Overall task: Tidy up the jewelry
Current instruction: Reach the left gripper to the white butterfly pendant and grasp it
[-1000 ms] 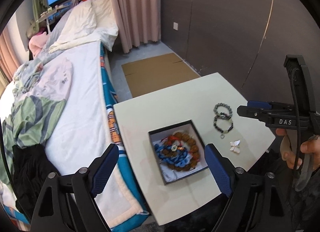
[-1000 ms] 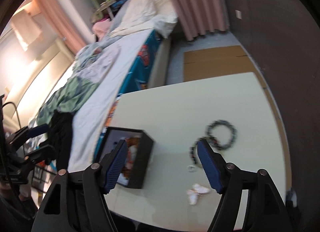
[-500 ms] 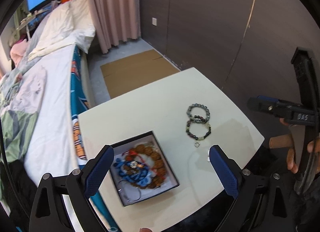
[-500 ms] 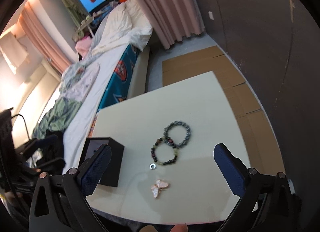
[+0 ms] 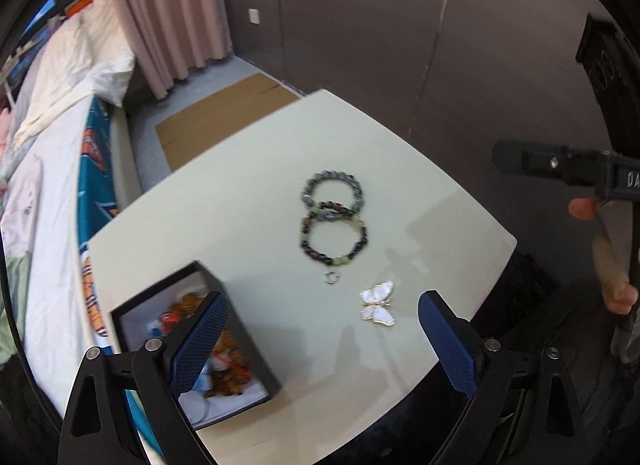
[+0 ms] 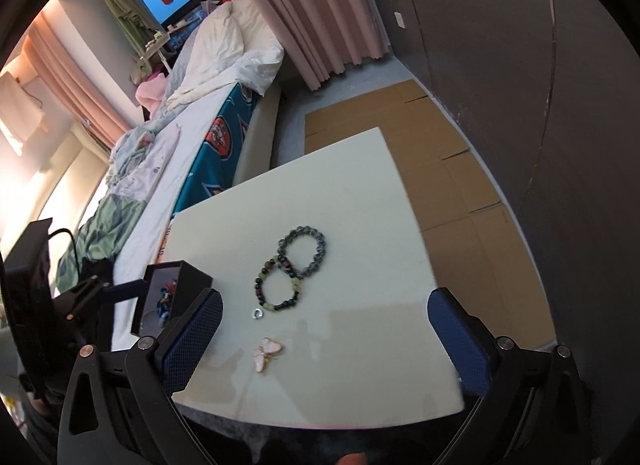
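On a small white table (image 5: 248,193) lie two overlapping bead bracelets, a grey one (image 5: 332,193) and a dark multicolour one (image 5: 334,239), a small silver ring (image 5: 331,277) and a white butterfly clip (image 5: 378,305). A black box (image 5: 240,345) at the table's left holds several jewelry pieces. My left gripper (image 5: 324,341) is open and empty above the table's near edge, between the box and the clip. My right gripper (image 6: 326,337) is open and empty above the near edge. The right wrist view shows the bracelets (image 6: 292,265), ring (image 6: 258,313), clip (image 6: 267,353) and box (image 6: 168,297).
A bed (image 5: 48,169) with rumpled bedding runs along the table's left side. Flattened cardboard (image 6: 404,153) lies on the floor beyond the table. A dark wall (image 5: 400,25) stands behind and to the right. Pink curtains (image 6: 320,5) hang at the back.
Both grippers have swung right and come closer to the table. The bracelets, ring and clip now sit central in both views. The jewelry has not moved.
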`<state>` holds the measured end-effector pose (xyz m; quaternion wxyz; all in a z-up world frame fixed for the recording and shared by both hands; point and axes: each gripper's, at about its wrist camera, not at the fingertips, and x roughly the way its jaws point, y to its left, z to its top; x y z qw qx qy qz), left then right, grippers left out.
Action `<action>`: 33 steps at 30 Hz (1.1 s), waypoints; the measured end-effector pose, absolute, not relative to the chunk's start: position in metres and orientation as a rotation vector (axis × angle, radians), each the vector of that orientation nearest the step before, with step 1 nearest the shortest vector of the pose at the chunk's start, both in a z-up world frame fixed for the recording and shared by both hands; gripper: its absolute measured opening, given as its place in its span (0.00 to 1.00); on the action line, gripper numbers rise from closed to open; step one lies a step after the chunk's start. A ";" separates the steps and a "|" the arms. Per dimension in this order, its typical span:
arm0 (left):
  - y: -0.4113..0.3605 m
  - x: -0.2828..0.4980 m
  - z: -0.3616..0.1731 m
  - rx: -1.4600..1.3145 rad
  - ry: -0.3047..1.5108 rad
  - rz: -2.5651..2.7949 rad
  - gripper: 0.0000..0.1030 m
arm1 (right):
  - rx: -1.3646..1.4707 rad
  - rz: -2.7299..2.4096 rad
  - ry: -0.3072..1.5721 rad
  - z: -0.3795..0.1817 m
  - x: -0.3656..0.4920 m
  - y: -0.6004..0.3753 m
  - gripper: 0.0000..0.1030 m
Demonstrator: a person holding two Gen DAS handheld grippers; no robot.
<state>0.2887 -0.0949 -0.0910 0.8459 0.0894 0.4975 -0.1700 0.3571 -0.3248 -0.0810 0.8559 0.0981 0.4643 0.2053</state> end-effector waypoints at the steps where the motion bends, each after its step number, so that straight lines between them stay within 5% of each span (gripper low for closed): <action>1: -0.098 0.289 -0.094 0.192 1.054 -0.365 0.91 | 0.205 0.428 0.979 -0.082 0.357 -0.327 1.00; 5: -0.112 0.293 -0.109 0.200 1.105 -0.393 0.71 | 0.221 0.426 1.009 -0.089 0.358 -0.337 1.00; 33: -0.145 0.304 -0.175 0.253 1.264 -0.430 0.29 | 0.247 0.394 1.074 -0.104 0.363 -0.349 0.99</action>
